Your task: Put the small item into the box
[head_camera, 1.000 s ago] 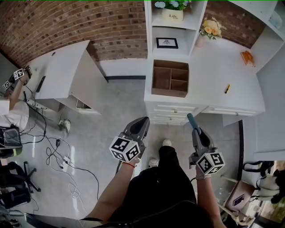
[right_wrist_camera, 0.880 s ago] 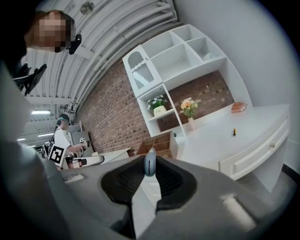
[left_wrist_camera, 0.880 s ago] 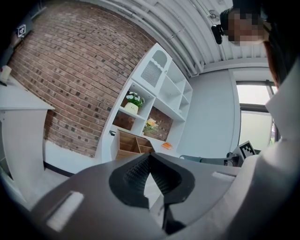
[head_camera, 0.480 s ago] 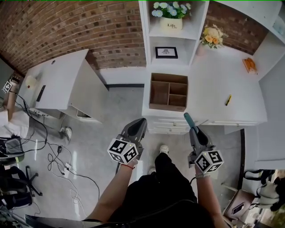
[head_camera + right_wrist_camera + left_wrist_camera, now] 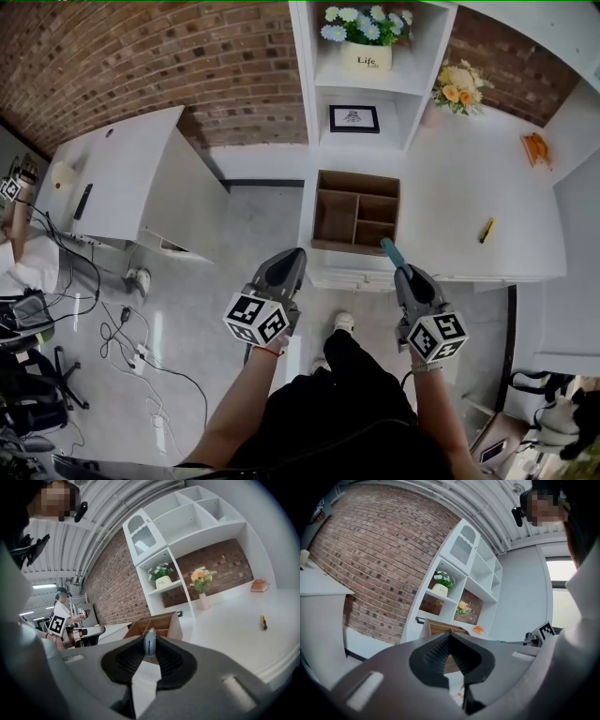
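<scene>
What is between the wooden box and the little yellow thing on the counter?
Nothing, just bare white counter between the box and the yellow thing; the head view shows it.

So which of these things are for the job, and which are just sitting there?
For the job:
- blue item, held in the right gripper
- box, where it goes

Just sitting there:
- yellow pen
- flowers
- potted plant
- picture frame
</scene>
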Demonstrator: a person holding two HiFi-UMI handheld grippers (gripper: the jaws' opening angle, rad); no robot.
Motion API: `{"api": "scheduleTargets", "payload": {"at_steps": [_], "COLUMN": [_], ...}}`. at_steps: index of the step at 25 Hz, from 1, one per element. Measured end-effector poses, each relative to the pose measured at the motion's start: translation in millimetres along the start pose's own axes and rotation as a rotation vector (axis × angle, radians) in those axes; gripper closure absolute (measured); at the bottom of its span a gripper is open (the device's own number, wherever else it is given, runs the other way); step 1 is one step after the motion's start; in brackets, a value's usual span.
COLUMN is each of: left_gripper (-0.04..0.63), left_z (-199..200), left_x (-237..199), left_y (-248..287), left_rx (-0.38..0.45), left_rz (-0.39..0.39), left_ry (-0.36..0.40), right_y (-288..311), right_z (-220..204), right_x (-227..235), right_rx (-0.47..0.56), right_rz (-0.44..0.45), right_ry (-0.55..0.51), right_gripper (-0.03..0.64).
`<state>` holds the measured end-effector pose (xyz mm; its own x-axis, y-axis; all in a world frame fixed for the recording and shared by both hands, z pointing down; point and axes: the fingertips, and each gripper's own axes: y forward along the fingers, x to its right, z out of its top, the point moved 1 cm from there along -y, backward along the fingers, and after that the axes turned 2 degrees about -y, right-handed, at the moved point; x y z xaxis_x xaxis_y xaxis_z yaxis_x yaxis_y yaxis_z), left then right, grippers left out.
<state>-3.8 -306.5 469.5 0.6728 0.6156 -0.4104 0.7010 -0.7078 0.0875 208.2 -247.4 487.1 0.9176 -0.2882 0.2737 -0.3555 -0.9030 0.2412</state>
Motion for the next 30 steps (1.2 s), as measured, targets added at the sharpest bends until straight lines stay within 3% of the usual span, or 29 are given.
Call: {"api": "scheduleTargets", "payload": {"at_steps": [7,14,22,30], "left_gripper": [0.594,0.594,0.594,0.594], "left_z": [9,7,8,11], "left_x": [-14,-29,-37,-44], "left_y": [19,25,34,41], "left_rx": [0.022,0.022,0.023,0.028], "left_rz": [0.025,0.059,0.074,0.084], "left_ry": [-0.013,-0.031,-0.037,-0.031], "right_y": [31,55,72,87], "right_z": [-4,-12,-12,-18], "right_x": [10,7,3,1], "right_rx": [-0.089,-0.209,-0.279,-0.345], "right_rz": [0.024,0.043,0.064,0.082], "right_ry": [-0.025,-0.151,-0.289,-0.323], "right_gripper": [0.549,0.548,0.546,0.543]}}
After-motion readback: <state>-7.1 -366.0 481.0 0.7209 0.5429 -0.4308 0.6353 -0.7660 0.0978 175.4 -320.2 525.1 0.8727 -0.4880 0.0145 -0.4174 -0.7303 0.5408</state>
